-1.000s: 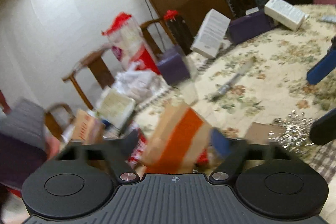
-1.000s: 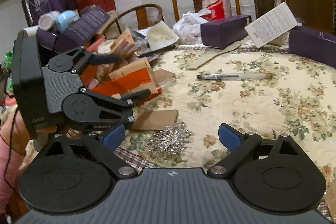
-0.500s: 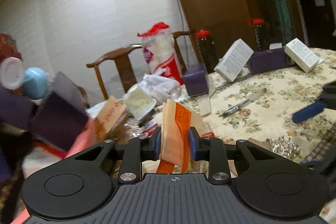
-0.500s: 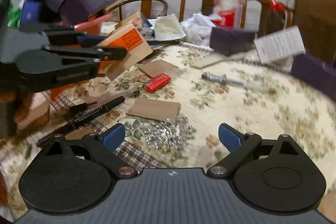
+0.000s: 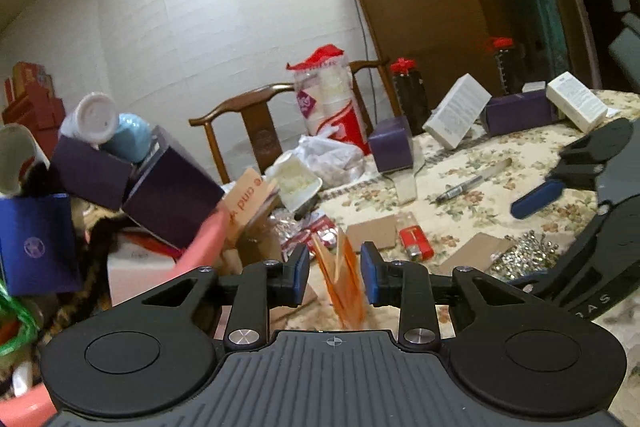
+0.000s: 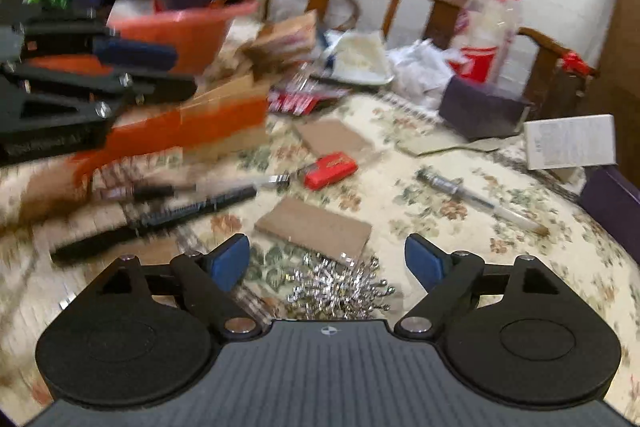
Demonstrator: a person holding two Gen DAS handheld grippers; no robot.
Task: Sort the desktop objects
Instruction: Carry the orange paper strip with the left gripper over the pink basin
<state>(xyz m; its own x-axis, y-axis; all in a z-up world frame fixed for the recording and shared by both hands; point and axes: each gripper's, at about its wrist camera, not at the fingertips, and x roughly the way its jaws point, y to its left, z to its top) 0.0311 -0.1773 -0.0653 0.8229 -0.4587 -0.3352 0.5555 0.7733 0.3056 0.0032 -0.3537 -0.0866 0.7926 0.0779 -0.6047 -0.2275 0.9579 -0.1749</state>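
Left wrist view: the orange-and-tan box (image 5: pixel 340 275) stands edge-on at lower centre between the left tongs (image 5: pixel 334 277), which are opening, pads apart from it. The pink basin (image 5: pixel 202 241) lies lower left. The right tongs (image 6: pixel 326 261), empty and closing, hover over the clips (image 6: pixel 340 285) on the desk (image 6: pixel 520 259).

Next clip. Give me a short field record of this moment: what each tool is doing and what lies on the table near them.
left tool: jaws opening; orange-and-brown carton between the pads, gap showing on one side
right tool: jaws closing, nothing between them; above the pile of silver clips
table: floral cloth, cluttered
near right tool: cardboard piece, red lighter, black pen
image quality: right wrist view blurred on its left side
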